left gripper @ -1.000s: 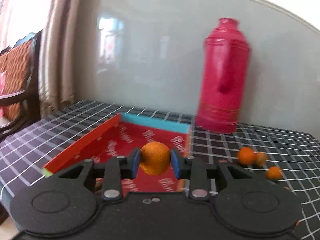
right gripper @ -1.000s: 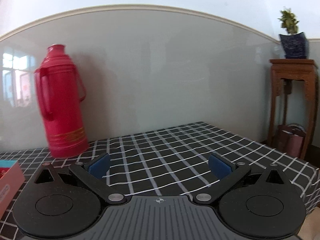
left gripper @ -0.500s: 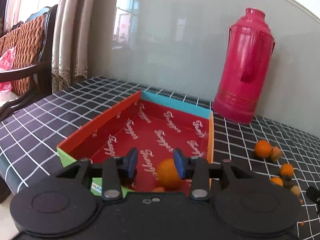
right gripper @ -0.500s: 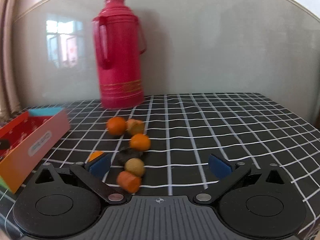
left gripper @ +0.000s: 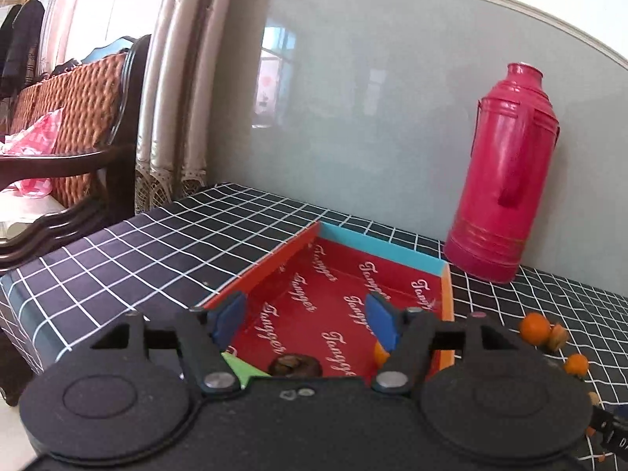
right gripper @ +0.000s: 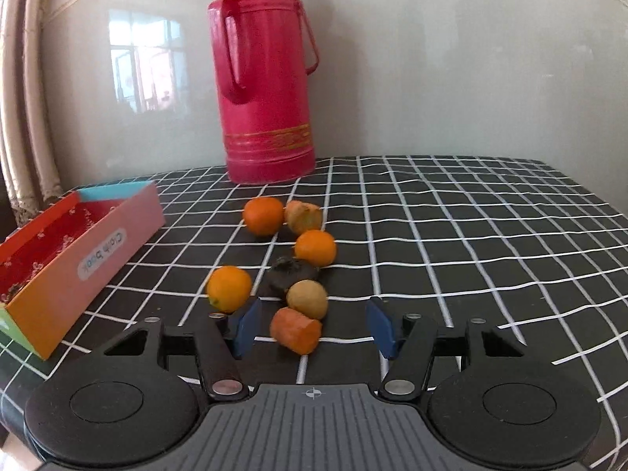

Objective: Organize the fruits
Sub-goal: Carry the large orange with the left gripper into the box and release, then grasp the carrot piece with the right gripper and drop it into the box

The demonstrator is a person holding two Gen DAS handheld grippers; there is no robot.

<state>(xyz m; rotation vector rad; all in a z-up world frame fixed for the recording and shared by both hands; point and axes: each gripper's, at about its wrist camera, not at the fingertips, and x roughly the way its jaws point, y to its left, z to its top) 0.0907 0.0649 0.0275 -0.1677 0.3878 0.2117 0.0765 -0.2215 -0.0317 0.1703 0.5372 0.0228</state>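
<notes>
My left gripper (left gripper: 304, 320) hangs over the red-lined box (left gripper: 408, 263), its jaws opening with nothing between them. An orange (left gripper: 380, 353) lies in the box behind the right finger, next to a dark brown fruit (left gripper: 294, 365). My right gripper (right gripper: 314, 327) is low over the table with its jaws closing. A short orange carrot-like piece (right gripper: 296, 329) lies between the blue pads (right gripper: 245, 327), apart from both. Just beyond sit a yellow-brown round fruit (right gripper: 307, 298), a dark fruit (right gripper: 292, 271) and several oranges (right gripper: 229, 288).
A tall red thermos (right gripper: 267, 74) stands at the back by the wall, also the thermos (left gripper: 506, 172) right of the box. The box (right gripper: 70, 251) is left of the fruit pile. A checked black cloth (right gripper: 471, 235) covers the table. A wicker chair (left gripper: 66, 125) stands off the table's left end.
The left gripper let go of the orange, which now lies in the box, and its jaws spread. The right gripper swung down toward the fruit pile and its jaws narrowed around the carrot-like piece.
</notes>
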